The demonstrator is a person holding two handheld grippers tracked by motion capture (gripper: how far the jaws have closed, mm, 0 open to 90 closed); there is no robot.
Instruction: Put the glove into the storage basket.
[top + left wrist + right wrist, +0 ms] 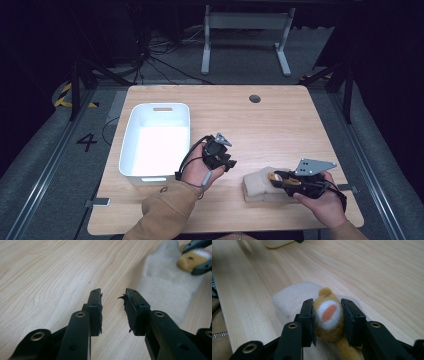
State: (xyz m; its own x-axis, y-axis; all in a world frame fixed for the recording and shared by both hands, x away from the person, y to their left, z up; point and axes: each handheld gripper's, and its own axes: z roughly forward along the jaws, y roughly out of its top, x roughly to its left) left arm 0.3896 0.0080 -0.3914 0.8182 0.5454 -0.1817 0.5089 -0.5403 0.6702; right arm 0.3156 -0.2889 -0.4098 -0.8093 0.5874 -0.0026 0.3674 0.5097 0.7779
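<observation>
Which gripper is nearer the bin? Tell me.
Left. The left gripper hangs just beside the bin's right wall; the right gripper is farther off to the right, its jaws around a plush toy.

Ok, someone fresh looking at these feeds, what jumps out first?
Probably the right gripper, its jaws closed on a small yellow-brown plush piece atop the cream fleece item near the table's front right. Next, the white bin at left, beside the left gripper, open over bare wood.

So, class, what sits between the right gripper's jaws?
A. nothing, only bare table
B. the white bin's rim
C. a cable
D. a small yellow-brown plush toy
D: in the right gripper view, the right gripper has its jaws on either side of the plush toy.
</observation>
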